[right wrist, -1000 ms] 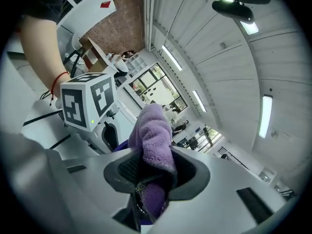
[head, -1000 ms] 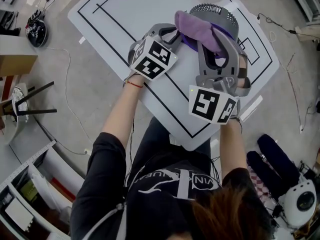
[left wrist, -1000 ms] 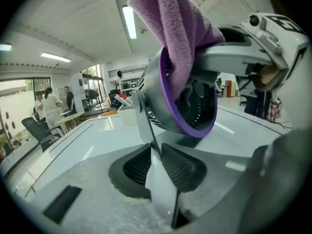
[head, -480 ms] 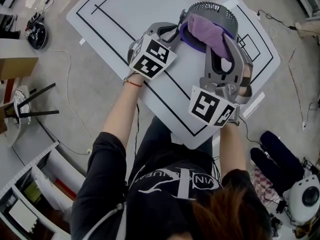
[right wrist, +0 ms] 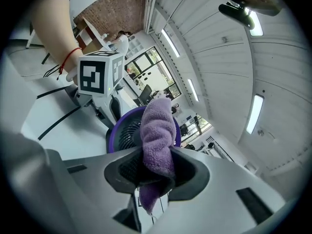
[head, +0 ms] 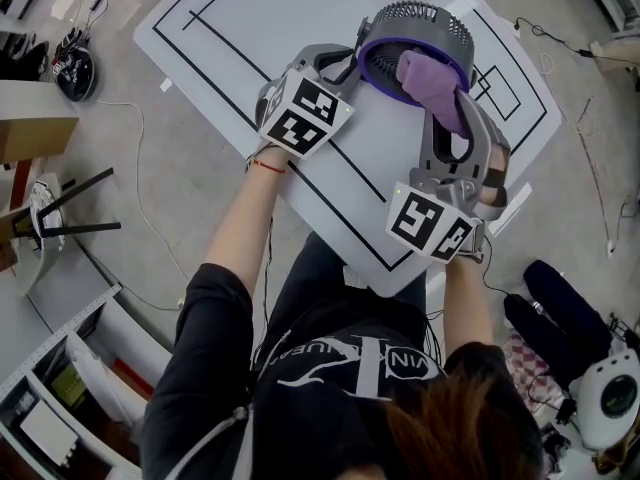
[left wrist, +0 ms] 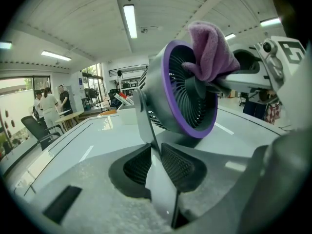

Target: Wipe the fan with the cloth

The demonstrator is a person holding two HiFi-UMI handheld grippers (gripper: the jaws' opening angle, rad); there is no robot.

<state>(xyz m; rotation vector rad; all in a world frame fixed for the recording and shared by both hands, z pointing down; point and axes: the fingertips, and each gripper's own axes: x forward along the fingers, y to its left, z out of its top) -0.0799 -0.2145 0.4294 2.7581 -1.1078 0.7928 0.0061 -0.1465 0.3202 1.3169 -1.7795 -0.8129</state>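
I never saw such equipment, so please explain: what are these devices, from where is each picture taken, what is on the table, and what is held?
There is no robot: a person holds a grey two-jaw gripper in each hand; the cubes with black-and-white squares are parts of them. One picture comes from a camera on the person's head, looking down; the other two from cameras riding on each gripper. On the white table with black lines stands a round grey fan with a purple ring. The left gripper is clamped on the fan's flat grey stand. The right gripper is shut on a fluffy purple cloth, held at the fan's front.
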